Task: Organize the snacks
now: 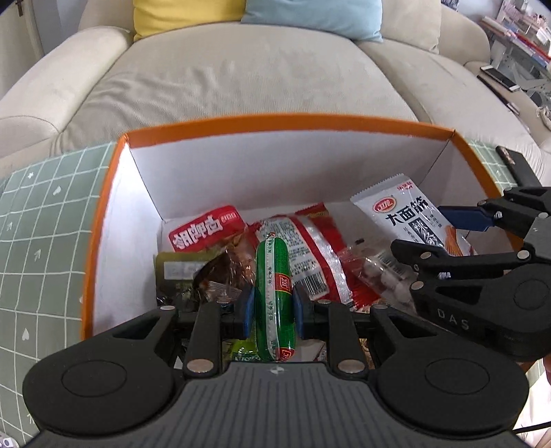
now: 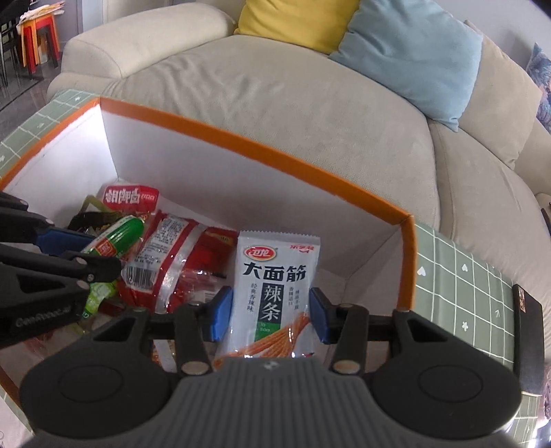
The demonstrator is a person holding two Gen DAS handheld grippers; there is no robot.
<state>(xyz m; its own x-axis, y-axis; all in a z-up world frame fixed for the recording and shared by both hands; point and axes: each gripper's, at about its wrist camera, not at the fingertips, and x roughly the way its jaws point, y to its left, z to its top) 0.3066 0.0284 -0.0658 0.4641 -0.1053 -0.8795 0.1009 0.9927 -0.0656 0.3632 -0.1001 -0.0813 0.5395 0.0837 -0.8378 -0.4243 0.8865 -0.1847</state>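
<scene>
An orange-rimmed box (image 1: 103,193) (image 2: 241,138) with white inner walls holds several snack packs. My left gripper (image 1: 273,310) is shut on a green sausage stick (image 1: 274,296), held over the box's contents; the same green sausage stick (image 2: 118,237) shows at the left of the right wrist view. My right gripper (image 2: 270,315) is shut on a white spicy-strip packet (image 2: 275,293), also inside the box mouth; that white packet (image 1: 409,213) appears at the right of the left wrist view, with the right gripper (image 1: 458,237) around it. Red packs (image 1: 206,227) (image 2: 162,262) lie below.
The box sits on a green grid-patterned cloth (image 1: 41,241) (image 2: 465,286). A beige sofa (image 1: 241,75) (image 2: 292,86) with a yellow cushion (image 2: 296,20) and a blue cushion (image 2: 413,51) stands just behind. A dark flat object (image 2: 528,331) lies at the cloth's right edge.
</scene>
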